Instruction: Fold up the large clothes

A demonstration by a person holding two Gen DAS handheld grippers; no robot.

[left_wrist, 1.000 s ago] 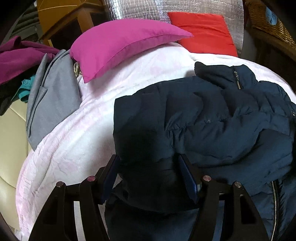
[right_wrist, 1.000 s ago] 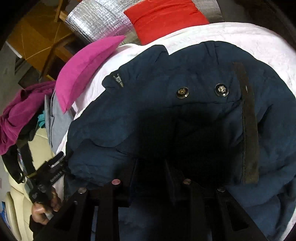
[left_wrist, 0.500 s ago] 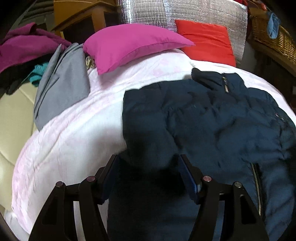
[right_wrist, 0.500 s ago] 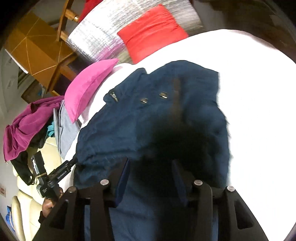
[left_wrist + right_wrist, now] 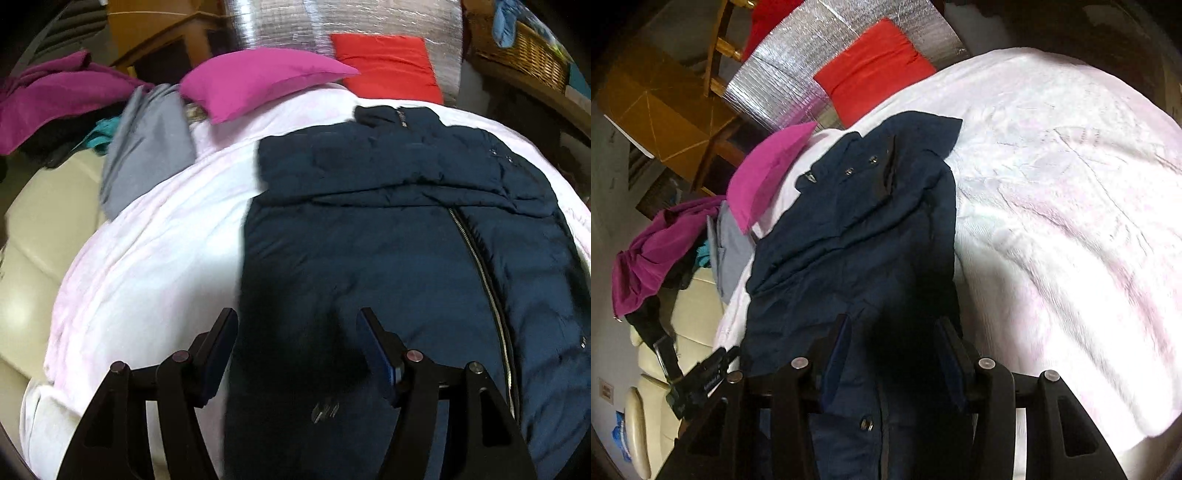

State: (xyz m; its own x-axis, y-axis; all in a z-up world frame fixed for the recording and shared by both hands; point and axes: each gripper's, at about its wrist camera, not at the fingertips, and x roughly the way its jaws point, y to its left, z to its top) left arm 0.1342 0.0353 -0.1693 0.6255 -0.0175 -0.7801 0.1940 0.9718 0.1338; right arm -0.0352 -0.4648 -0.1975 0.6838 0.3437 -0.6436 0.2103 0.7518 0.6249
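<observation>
A dark navy padded jacket [image 5: 388,229] lies lengthwise on a bed with a pale pink-white cover [image 5: 159,251], collar toward the pillows, zipper running down its right half. My left gripper [image 5: 297,347] is open above the jacket's near left part, with jacket fabric between the fingers. In the right wrist view the same jacket [image 5: 857,229] shows two snap buttons near the collar. My right gripper [image 5: 892,350] is open over the jacket's near end, also with fabric between its fingers. The left gripper's body [image 5: 701,380] shows at the bed's left edge.
A magenta pillow [image 5: 258,77] and a red pillow [image 5: 384,66] lie at the head of the bed against silver foil. Grey [image 5: 144,147] and purple clothes [image 5: 51,99] are piled on a cream sofa at left. A wicker basket [image 5: 524,59] stands at right.
Both grippers have drawn back toward the bed's foot. The jacket, bunched a second ago, now lies stretched out long and flatter, with more bedcover showing on the right.
</observation>
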